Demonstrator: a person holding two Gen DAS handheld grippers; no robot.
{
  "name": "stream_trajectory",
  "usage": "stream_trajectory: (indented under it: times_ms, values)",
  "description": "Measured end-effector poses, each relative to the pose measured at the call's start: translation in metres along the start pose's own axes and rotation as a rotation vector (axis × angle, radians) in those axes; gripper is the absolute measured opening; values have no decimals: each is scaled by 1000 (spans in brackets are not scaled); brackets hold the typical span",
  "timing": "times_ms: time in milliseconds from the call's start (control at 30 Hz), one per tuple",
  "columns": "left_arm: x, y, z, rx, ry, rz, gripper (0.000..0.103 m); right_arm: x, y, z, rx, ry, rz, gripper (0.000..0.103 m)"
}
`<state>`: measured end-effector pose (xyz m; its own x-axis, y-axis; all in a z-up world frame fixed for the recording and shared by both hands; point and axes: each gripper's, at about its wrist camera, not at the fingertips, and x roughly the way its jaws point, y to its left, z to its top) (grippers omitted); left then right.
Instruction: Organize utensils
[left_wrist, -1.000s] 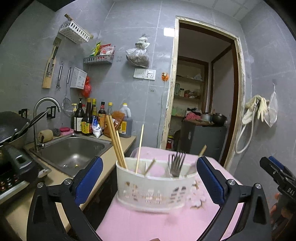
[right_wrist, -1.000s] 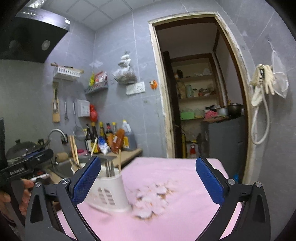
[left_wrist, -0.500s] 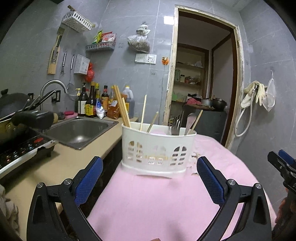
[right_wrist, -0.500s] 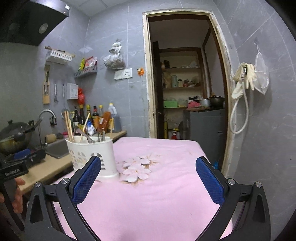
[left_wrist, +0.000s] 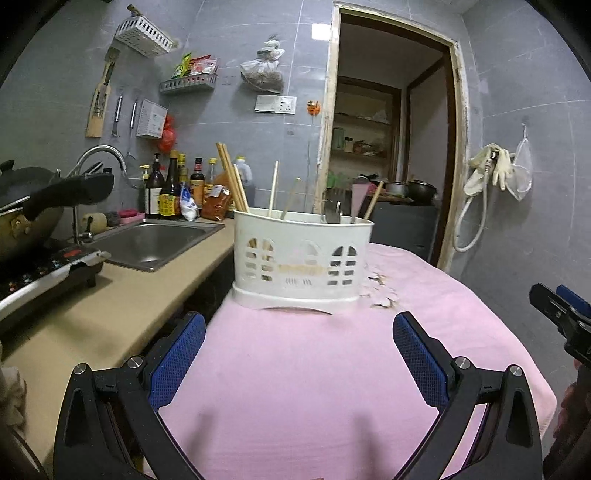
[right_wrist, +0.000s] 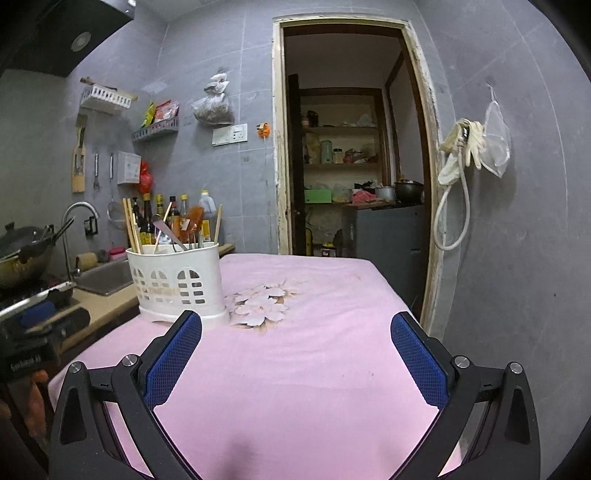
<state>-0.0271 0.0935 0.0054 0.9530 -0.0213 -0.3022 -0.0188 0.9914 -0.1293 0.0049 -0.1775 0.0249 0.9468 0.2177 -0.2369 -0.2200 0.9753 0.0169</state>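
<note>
Both grippers, left gripper (left_wrist: 299, 354) and right gripper (right_wrist: 295, 354), hang open and empty over the pink tablecloth (left_wrist: 314, 387); white perforated plastic utensil caddy (left_wrist: 301, 254) stands ahead, so approach level, pinch one handle.

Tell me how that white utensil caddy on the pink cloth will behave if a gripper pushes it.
The white utensil caddy looks like thin slotted plastic, so probably light and easily slid. Tall chopsticks lean over its rim, so a high push may tip it. The pink cloth beneath might bunch rather than let it glide.
</note>
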Motion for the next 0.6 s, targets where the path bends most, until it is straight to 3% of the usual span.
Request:
stream_trajectory:
  times_ms: [600]
  values:
    - [2,-3,-1,14,14,6,100,-3,0,-6,13,17,9,103]
